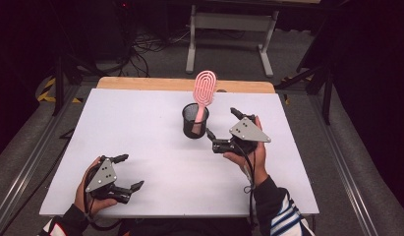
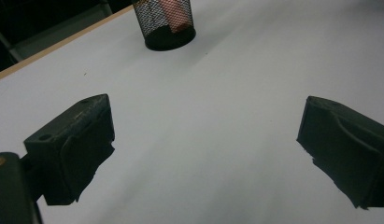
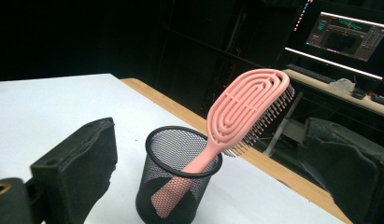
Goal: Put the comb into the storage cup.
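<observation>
Two grippers show in the high view: the left gripper [image 1: 125, 172] gapes wide, empty, well short of the cup [image 1: 195, 121]; the right gripper [image 1: 222, 124] gapes just beside it. Left gripper view: cup [image 2: 167, 23] far beyond the jaws. Right gripper view: brush [image 3: 236, 116] leans in the cup [image 3: 173, 179] between the spread jaws, untouched.

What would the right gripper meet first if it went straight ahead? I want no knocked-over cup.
Probably the black mesh cup with the pink hairbrush; it sits between the right gripper's open jaws, just ahead.
</observation>
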Motion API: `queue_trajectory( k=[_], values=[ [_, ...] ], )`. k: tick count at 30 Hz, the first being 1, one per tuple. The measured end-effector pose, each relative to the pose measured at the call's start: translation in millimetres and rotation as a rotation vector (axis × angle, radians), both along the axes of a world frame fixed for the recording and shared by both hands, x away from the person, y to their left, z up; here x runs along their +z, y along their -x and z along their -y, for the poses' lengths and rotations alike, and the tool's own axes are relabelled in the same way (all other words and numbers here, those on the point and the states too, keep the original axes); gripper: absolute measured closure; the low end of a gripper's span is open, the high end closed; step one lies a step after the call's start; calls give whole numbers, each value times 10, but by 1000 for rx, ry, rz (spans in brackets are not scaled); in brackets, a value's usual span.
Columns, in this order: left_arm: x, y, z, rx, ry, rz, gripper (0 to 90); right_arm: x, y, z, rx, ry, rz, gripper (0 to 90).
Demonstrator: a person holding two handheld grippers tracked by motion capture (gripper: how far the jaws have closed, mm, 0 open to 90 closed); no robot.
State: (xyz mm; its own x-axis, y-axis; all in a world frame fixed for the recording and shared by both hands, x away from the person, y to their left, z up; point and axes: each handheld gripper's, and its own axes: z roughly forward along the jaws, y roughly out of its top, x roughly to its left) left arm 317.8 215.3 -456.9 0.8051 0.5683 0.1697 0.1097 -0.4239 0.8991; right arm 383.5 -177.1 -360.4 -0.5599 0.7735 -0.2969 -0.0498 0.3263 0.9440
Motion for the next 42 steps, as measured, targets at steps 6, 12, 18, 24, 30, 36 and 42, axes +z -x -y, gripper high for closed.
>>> queue_trajectory(
  k=[6,12,18,24,30,36,42],
  values=[
    [2,2,1,0,1,1,48,1,69,19,11,18,7,52],
    [-1,-2,-3,1,5,2,48,-9,114,30,27,35,8,52],
    [-5,-4,-2,8,5,0,47,-18,165,40,30,56,20,53],
    [-3,-4,-5,11,8,2,47,-39,205,61,30,73,23,53],
    [-4,-2,-2,10,3,1,47,-56,238,86,33,80,18,53],
    [-7,-1,4,7,0,-2,47,-79,280,94,39,91,25,52],
    [-9,0,12,7,-1,-3,47,-110,302,129,37,92,22,52]
  ],
)
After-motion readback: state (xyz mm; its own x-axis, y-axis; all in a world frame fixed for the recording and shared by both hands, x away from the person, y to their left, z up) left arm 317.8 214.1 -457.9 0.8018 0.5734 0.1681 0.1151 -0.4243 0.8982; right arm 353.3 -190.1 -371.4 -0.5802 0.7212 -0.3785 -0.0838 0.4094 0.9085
